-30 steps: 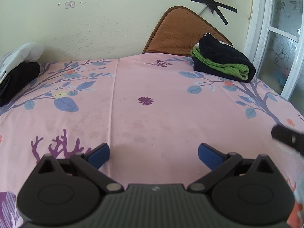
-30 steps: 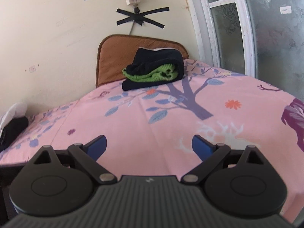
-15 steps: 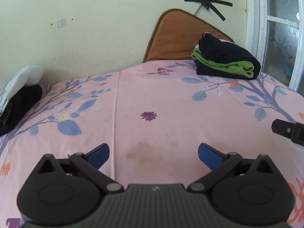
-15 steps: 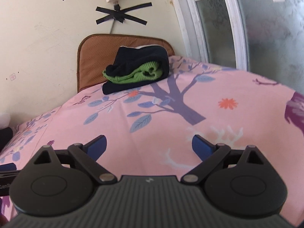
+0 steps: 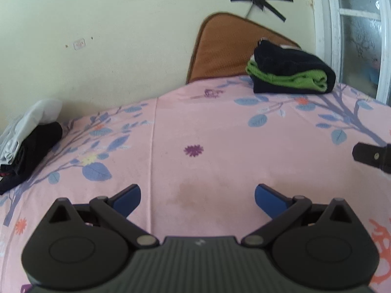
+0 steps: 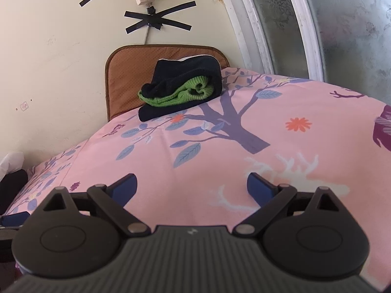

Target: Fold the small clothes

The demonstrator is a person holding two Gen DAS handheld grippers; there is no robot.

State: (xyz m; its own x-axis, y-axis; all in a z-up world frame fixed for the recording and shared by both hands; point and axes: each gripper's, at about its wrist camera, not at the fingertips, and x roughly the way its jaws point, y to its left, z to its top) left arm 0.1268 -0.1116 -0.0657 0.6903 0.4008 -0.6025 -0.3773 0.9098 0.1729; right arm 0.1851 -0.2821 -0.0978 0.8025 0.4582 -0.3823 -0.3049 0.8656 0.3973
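Rising: both grippers (image 5: 198,195) (image 6: 191,186) higher, jaws wide.

1. The left wrist view looks low across the pink bedsheet (image 5: 220,131) toward the wall, its own claw (image 5: 198,195) filling the foreground.
2. The right wrist view faces the same way, angled toward the window (image 6: 317,24).
3. Both views share the folded clothes stack (image 5: 290,73) (image 6: 183,88) and brown cushion (image 5: 220,48) (image 6: 122,80), far off.
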